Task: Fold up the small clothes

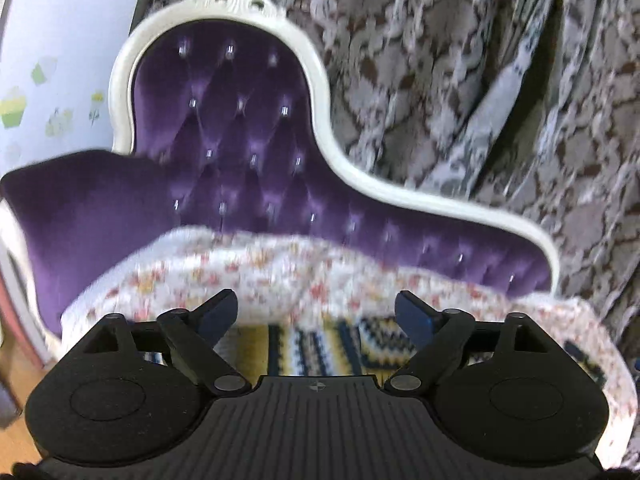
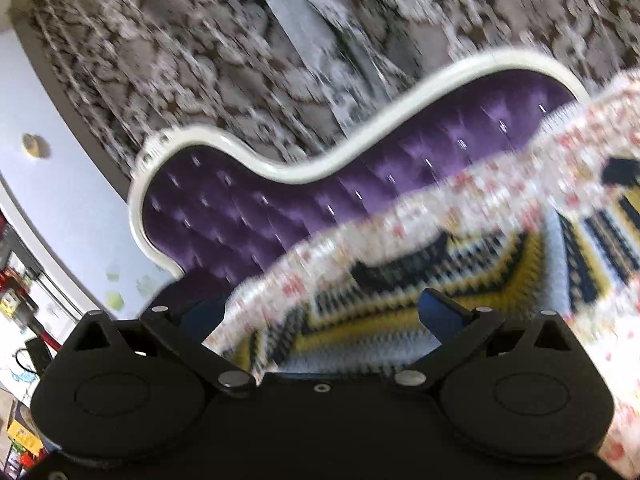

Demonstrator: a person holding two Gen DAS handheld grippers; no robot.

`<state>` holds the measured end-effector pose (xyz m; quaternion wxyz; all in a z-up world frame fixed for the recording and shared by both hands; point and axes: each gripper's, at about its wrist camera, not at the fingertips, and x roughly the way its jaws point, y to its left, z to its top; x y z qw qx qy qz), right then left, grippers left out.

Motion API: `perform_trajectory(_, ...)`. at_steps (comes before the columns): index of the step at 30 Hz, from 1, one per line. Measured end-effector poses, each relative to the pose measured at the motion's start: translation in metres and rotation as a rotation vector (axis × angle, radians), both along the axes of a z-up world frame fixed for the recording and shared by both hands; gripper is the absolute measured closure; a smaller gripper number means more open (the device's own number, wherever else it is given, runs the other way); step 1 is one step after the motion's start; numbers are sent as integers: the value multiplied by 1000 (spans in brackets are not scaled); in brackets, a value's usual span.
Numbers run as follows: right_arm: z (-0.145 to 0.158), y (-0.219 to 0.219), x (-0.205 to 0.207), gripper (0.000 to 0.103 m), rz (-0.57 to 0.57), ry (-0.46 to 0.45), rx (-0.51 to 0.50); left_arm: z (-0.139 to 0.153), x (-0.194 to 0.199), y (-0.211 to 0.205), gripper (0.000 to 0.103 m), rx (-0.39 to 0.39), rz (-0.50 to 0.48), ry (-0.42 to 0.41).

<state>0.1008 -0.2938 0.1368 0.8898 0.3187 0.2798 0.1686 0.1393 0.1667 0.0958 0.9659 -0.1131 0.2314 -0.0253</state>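
A knit garment [image 1: 320,350] in yellow, navy and white zigzag stripes lies on a white floral cover [image 1: 280,276] spread over the sofa seat. My left gripper [image 1: 318,312] hovers above its near edge, open, its blue-padded fingers [image 1: 224,312] wide apart with nothing between them. In the right wrist view the same garment [image 2: 400,280] spreads across the floral cover [image 2: 440,200], strongly blurred. My right gripper [image 2: 322,314] stands open over it, and its pads touch no cloth that I can see. Its left finger [image 2: 200,316] sits at the cover's edge.
A purple tufted sofa back [image 1: 240,140] with a curved white frame [image 1: 400,192] rises behind the seat. A grey patterned curtain [image 1: 440,80] hangs behind it. A pale wall with cupcake stickers [image 1: 16,108] is at the left. Household clutter [image 2: 16,280] stands at the far left.
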Motion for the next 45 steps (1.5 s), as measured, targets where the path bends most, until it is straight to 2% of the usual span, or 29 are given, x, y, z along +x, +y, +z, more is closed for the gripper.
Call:
perform_trajectory(3, -7, 12, 1, 0, -12, -94, 0, -4, 10, 16, 9, -16, -15, 0)
perform_trajectory(5, -15, 23, 3, 0, 2, -117, -21, -13, 21, 25, 9, -6, -22, 20)
perform_trajectory(9, -39, 43, 15, 0, 57, -59, -20, -34, 34, 48, 9, -51, -27, 56)
perform_trajectory(14, -67, 60, 26, 0, 98, 21, -9, -84, 51, 73, 9, -146, 9, 135)
perform_trajectory(19, -83, 69, 29, 0, 130, 58, -30, -133, 65, 95, 9, -223, 73, 223)
perform_trajectory(23, -91, 73, 29, 0, 132, 78, -41, -155, 75, 110, 10, -281, 91, 254)
perform_trajectory(27, -97, 74, 29, 0, 128, 99, -36, -164, 86, 117, 10, -290, 103, 266)
perform_trajectory(33, -100, 76, 27, 0, 131, 118, -38, -175, 99, 122, 11, -350, 124, 279)
perform_trajectory(36, -99, 76, 25, 0, 133, 119, -34, -175, 89, 122, 11, -380, 141, 256)
perform_trajectory(40, -101, 76, 23, 0, 141, 122, -43, -179, 80, 125, 11, -367, 162, 267)
perform_trajectory(45, -106, 80, 22, 0, 146, 143, -32, -188, 85, 136, 11, -421, 181, 257)
